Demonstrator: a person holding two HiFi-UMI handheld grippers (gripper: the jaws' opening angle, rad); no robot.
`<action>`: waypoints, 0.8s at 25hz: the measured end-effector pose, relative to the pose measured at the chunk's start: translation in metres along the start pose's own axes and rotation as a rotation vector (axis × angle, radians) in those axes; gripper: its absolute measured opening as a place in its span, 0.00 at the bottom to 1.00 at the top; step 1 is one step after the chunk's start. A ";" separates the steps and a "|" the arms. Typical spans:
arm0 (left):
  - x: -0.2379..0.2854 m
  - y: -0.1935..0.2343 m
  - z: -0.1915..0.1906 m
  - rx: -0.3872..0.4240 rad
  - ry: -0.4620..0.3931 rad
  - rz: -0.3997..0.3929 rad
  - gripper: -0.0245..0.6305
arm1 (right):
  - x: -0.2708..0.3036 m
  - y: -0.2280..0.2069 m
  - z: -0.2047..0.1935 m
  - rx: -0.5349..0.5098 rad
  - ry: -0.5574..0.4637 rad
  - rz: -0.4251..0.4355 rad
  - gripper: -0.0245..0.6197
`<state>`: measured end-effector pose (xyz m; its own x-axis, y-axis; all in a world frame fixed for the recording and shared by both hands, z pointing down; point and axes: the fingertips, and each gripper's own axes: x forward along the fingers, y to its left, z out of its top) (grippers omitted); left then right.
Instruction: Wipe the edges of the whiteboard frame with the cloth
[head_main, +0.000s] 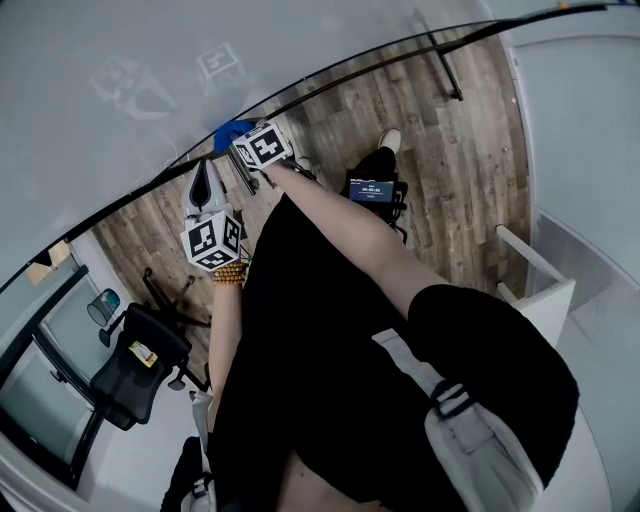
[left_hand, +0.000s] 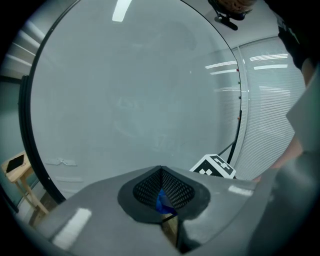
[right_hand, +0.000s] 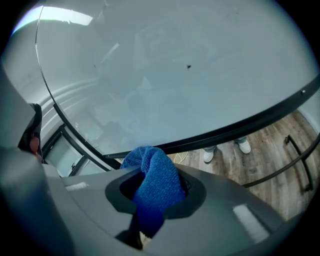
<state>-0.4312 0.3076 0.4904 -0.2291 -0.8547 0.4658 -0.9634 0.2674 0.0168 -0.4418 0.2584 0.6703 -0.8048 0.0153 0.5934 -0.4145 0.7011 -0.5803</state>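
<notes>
Head view, writing: the marker cubes show only black-and-white squares; a small lit screen (head_main: 371, 190) on the wood floor (head_main: 470, 150) has characters too small to read.
Head view, grippers: the left gripper (head_main: 206, 178) and right gripper (head_main: 240, 140) are both raised to the whiteboard's (head_main: 120, 90) lower edge, close together.
Head view, cloth: the blue cloth (head_main: 229, 130) sits at the right gripper's tip, at the black frame (head_main: 330, 78).
Head view only: an office chair (head_main: 135, 362) and the person's bead bracelet (head_main: 230, 272).
Left gripper view, jaws: drawn together. A sliver of blue shows at the seam; I cannot tell whether it is pinched.
Left gripper view only: a wooden stool (left_hand: 17, 172) beyond the frame's side.
Right gripper view, jaws: clamped on the cloth, which bulges up between them.
Right gripper view, cloth: its top overlaps the frame's bottom bar near the corner; contact is unclear.
Right gripper view only: white shoes (right_hand: 243, 145) below the board.
</notes>
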 end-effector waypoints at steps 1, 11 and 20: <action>0.002 -0.003 0.001 0.002 0.000 -0.003 0.19 | -0.001 -0.002 0.000 0.001 0.000 0.001 0.18; 0.022 -0.032 0.010 0.006 0.001 -0.020 0.19 | -0.019 -0.031 0.004 0.009 0.006 -0.004 0.18; 0.024 -0.047 0.014 -0.011 -0.008 -0.025 0.19 | -0.031 -0.046 0.008 0.001 0.009 -0.018 0.18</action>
<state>-0.3935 0.2685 0.4887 -0.2058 -0.8647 0.4581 -0.9673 0.2507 0.0386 -0.4008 0.2198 0.6740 -0.7936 0.0088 0.6084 -0.4293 0.7004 -0.5701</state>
